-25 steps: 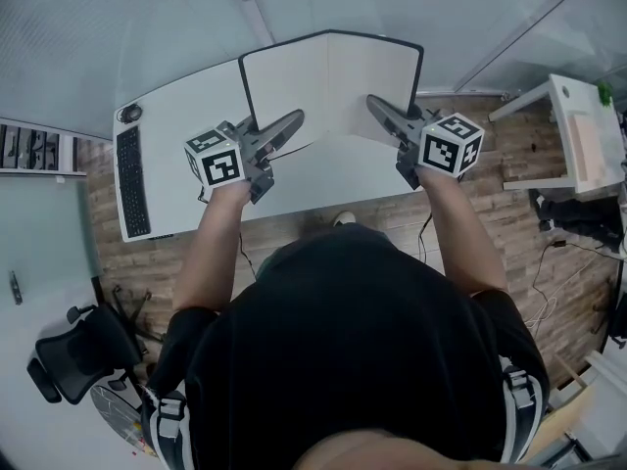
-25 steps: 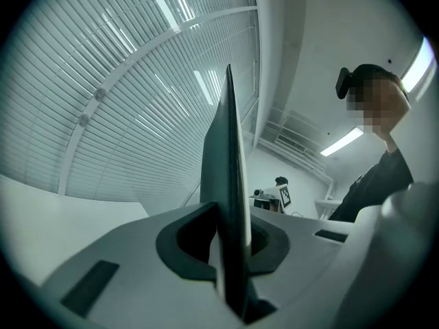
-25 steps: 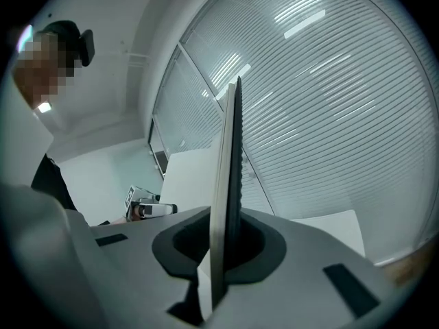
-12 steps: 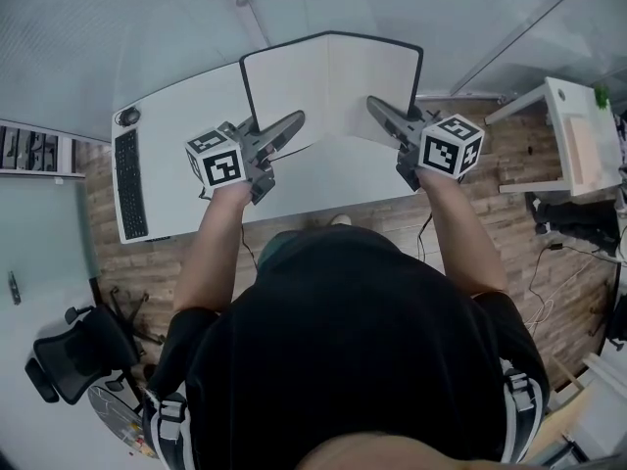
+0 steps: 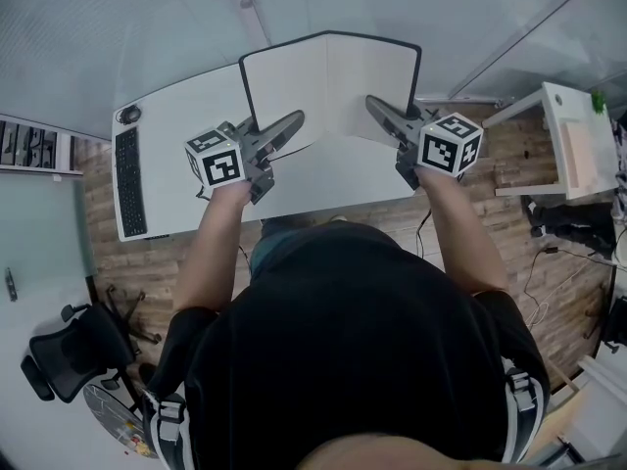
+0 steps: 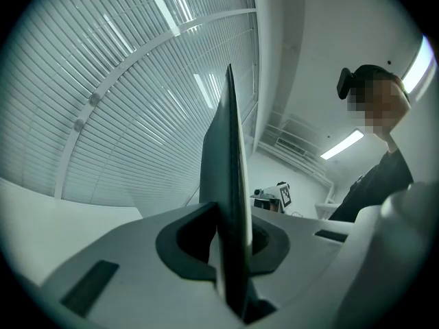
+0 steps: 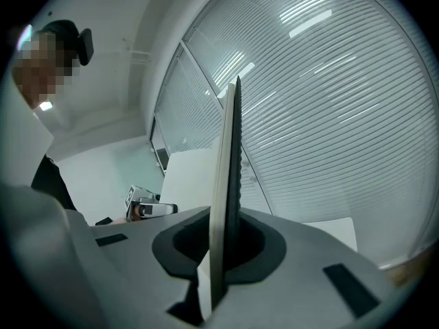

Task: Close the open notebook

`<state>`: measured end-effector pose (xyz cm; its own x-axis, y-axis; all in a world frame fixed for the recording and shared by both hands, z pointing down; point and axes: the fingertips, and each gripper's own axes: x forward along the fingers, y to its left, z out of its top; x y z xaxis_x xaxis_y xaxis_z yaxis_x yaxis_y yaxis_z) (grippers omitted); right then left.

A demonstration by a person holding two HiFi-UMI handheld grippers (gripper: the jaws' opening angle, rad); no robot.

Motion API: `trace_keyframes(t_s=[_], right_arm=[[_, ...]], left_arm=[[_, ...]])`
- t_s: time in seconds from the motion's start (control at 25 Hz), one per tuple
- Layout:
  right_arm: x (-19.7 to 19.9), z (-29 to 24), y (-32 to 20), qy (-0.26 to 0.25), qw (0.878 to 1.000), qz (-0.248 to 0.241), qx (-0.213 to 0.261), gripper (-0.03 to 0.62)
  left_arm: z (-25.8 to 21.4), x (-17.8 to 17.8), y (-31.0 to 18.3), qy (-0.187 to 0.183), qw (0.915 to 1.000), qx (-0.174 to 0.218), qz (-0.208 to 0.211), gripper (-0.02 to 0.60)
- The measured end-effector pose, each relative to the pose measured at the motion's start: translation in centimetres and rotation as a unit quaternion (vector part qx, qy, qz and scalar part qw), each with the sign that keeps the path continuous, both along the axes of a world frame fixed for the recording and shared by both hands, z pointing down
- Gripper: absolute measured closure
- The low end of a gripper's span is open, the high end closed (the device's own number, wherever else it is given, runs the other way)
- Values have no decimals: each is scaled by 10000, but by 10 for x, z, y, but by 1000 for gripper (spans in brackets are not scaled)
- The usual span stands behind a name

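Observation:
The open notebook [image 5: 328, 81], white pages inside a black cover, is held up over the white desk [image 5: 186, 101], its two halves angled in a shallow V. My left gripper [image 5: 294, 120] is shut on the lower edge of the left half. My right gripper [image 5: 374, 106] is shut on the lower edge of the right half. In the left gripper view the notebook [image 6: 230, 177] shows edge-on between the pressed jaws of that gripper [image 6: 232, 252]. The right gripper view shows the notebook [image 7: 226, 177] edge-on in the same way, clamped in that gripper [image 7: 219, 252].
A black keyboard [image 5: 130, 182] and a mouse [image 5: 128, 114] lie at the desk's left end. A black office chair [image 5: 64, 360] stands on the wooden floor at lower left. A small white side table [image 5: 578, 135] stands at the right. Window blinds run behind the desk.

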<state>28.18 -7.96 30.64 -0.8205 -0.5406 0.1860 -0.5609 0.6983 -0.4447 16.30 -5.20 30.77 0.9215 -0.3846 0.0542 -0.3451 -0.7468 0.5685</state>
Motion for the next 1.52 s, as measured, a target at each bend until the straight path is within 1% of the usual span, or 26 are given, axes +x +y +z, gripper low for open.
trace_keyframes(t_s=[0.24, 0.48, 0.56, 0.64, 0.72, 1.04, 1.24, 1.52], right_arm=[[-28, -4, 1, 64, 10000, -55, 33, 528], [-48, -7, -2, 78, 10000, -53, 22, 528], [-63, -8, -8, 129, 9999, -63, 13, 528], [-87, -6, -16, 183, 9998, -68, -22, 527], [-100, -5, -20, 205, 9998, -65, -42, 528], [-101, -3, -20, 214, 9997, -73, -75, 528], [-149, 4, -47, 321, 9994, -31, -93, 526], [-149, 7, -48, 331, 9994, -13, -109, 526]], left_arm=[[-2, -29, 0, 60, 10000, 15, -10, 532], [-5, -49, -3, 67, 10000, 39, 17, 532], [-6, -64, -7, 67, 10000, 26, 23, 532], [-4, -87, -14, 66, 10000, -6, 26, 532], [-2, -100, -18, 80, 10000, -34, 37, 532], [0, -101, -20, 92, 9999, -97, 83, 532], [8, -149, -46, 127, 9997, -172, 109, 532], [10, -150, -47, 109, 9997, -207, 124, 532]])
